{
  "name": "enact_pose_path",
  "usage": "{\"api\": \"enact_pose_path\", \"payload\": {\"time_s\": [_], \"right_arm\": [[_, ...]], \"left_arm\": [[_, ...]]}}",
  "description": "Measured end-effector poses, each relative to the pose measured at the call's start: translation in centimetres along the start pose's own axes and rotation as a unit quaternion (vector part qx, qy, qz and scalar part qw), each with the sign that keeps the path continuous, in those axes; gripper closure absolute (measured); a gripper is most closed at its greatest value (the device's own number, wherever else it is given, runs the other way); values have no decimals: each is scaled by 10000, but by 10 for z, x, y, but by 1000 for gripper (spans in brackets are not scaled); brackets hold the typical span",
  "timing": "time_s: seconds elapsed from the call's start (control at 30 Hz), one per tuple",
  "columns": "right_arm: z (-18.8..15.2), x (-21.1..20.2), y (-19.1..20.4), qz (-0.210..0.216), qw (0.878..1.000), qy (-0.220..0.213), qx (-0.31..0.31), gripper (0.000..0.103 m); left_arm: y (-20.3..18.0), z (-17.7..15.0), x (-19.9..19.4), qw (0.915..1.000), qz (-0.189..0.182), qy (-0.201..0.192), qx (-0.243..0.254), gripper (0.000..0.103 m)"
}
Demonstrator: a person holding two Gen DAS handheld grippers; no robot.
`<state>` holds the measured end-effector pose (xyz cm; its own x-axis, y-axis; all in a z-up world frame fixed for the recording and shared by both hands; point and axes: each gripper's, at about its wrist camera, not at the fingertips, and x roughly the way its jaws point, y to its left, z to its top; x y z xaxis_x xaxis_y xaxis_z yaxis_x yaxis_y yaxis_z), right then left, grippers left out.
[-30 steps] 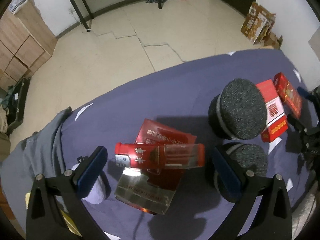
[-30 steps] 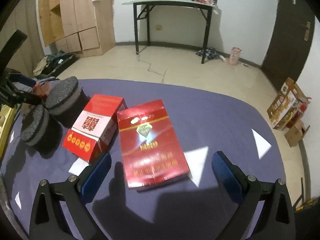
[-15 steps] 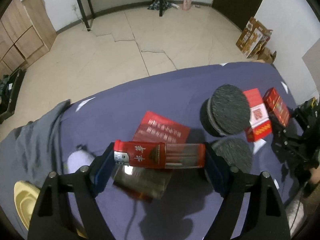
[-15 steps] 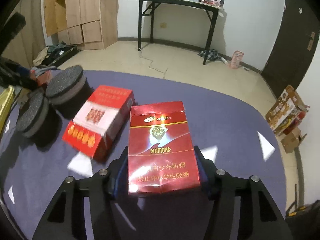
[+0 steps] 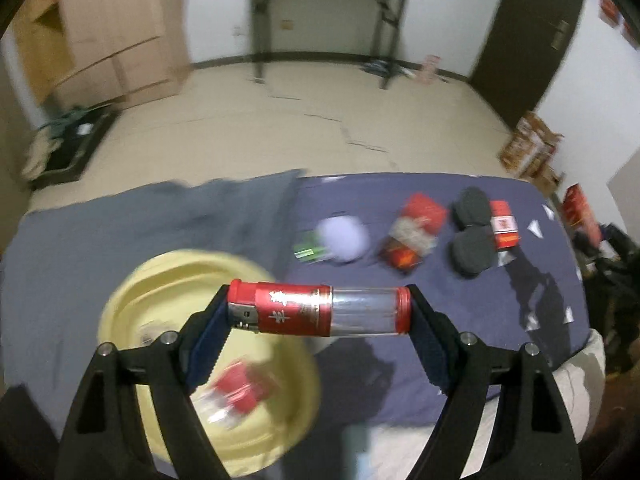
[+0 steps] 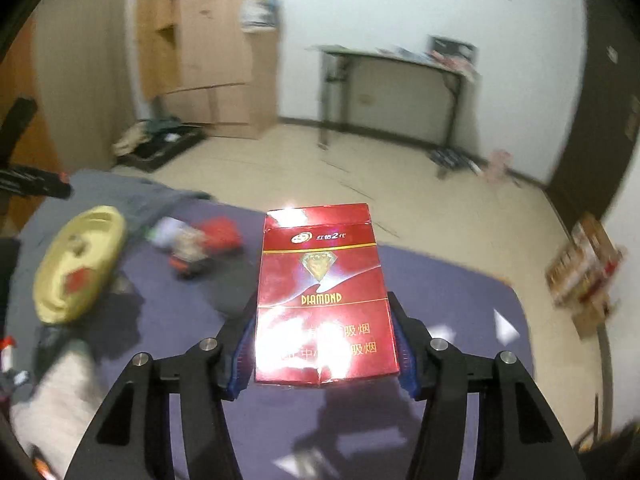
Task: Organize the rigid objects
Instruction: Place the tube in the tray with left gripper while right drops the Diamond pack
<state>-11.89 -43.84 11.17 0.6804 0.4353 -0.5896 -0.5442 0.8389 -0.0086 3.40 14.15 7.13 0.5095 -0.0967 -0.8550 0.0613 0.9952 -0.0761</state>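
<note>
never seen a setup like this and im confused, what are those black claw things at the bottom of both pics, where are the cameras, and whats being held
No robot arm here: a person holds a two-finger gripper in each hand, and a fisheye camera on each gripper looks forward along its fingers. That is why black claws fill the bottom of both pictures.

The left wrist view shows the left gripper shut on a lighter, red and clear, held crosswise above the table. Below it, to the left, lies a yellow plate with a blurred red item in it.

The right wrist view shows the right gripper shut on a red cigarette pack marked DIAMOND, clamped by its long sides.

The purple cloth on the table carries more red boxes, two dark round pads and a pale round thing, too blurred to name.
</note>
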Motion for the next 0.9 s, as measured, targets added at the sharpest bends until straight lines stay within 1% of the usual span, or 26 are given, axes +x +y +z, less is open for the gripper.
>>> {"api": "enact_pose_path", "payload": {"time_s": [0.1,0.17,0.2,0.23,0.27,0.33,0.37,0.43,0.47,0.5,0.53,0.6,0.63,0.67,0.7,0.8,0.9], "right_arm": [[31,-8,70,600,9978,-120,-243,47],[46,-1,119,986,9943,-9,-409,47],[51,9,151,1208,9911,95,-553,47],[54,17,174,1326,9884,181,-716,47],[55,32,208,1470,9839,294,-977,47],[56,60,250,1673,9766,533,-1243,47],[54,83,278,1770,9718,737,-1374,47],[52,118,312,1846,9651,978,-1577,47],[51,132,322,1833,9633,1068,-1644,47],[50,152,338,1820,9599,1209,-1755,47],[47,164,348,1813,9573,1298,-1841,47],[45,188,370,1766,9512,1480,-2052,47],[44,199,377,1701,9494,1539,-2145,47],[47,207,381,1650,9490,1548,-2196,47],[48,215,385,1600,9483,1565,-2248,47],[55,242,387,1574,9472,1721,-2200,47],[49,252,398,1578,9464,1704,-2245,47]], "left_arm": [[50,-26,-27,9993,271,-63,-258,20],[83,-46,-31,9982,496,15,-333,20],[97,-57,-29,9975,599,87,-377,20],[110,-68,-24,9966,673,161,-445,20],[124,-79,-14,9957,710,258,-543,20],[147,-101,12,9935,672,515,-758,20],[152,-110,24,9930,632,598,-802,20],[158,-127,51,9922,535,782,-808,20],[159,-134,65,9920,540,855,-754,21],[161,-138,73,9923,582,845,-692,21],[165,-142,84,9925,588,848,-652,21],[171,-145,96,9932,398,901,-626,21],[171,-145,103,9935,391,943,-501,21],[171,-144,106,9941,366,932,-419,21],[173,-142,107,9951,230,866,-413,21],[176,-138,113,9947,62,894,-498,20],[176,-135,117,9943,-120,946,-471,19]]}}
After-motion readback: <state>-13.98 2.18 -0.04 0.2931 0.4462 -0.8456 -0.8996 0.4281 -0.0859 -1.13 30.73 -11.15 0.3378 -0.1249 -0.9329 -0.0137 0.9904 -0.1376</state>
